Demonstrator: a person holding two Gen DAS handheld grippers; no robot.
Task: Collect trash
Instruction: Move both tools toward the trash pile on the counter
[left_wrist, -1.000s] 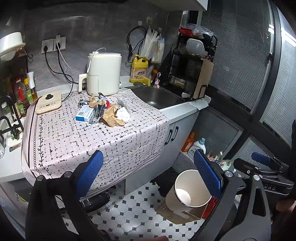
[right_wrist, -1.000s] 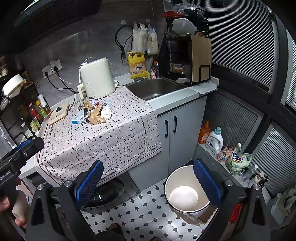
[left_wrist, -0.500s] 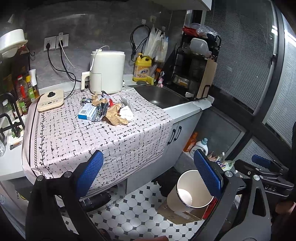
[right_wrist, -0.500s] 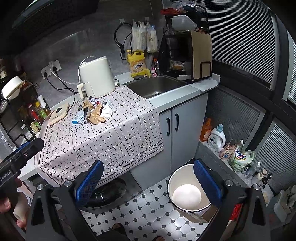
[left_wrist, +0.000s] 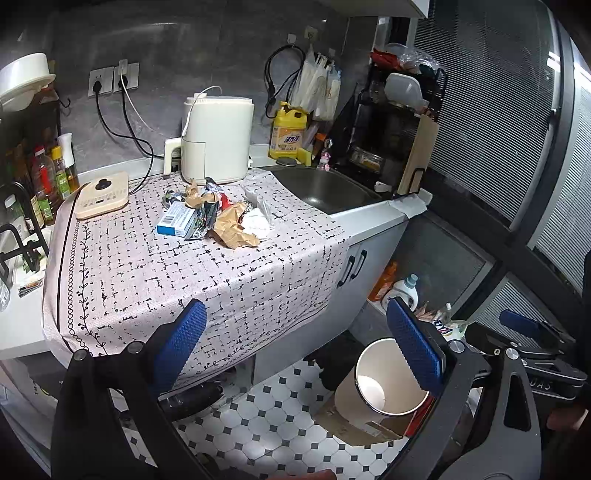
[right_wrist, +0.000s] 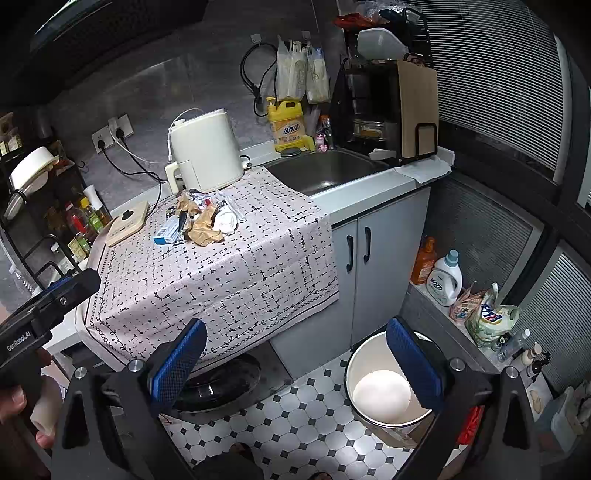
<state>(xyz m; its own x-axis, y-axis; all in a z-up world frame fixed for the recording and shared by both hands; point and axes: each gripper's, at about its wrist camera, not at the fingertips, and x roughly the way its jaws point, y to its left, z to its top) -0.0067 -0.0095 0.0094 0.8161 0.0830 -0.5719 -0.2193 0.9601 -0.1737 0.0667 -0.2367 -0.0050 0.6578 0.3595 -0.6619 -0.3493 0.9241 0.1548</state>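
Both grippers, left (left_wrist: 291, 354) and right (right_wrist: 291, 362), are held wide and empty. The trash (left_wrist: 218, 218) near the cloth's (left_wrist: 147, 273) back edge should be gripped piece by piece. Each piece should be released over the bin (right_wrist: 373, 363).

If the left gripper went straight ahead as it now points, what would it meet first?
Probably the tablecloth where it hangs over the counter's front edge: the open left gripper has that drape between its fingers, with nothing nearer in view. The trash pile lies higher and farther back. Depth is uncertain in the fisheye view.

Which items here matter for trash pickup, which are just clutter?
Job: brown paper, white tissue, blue box, foil wrapper, bin.
Clutter: air fryer, yellow jug, scale, sink, cutting board.
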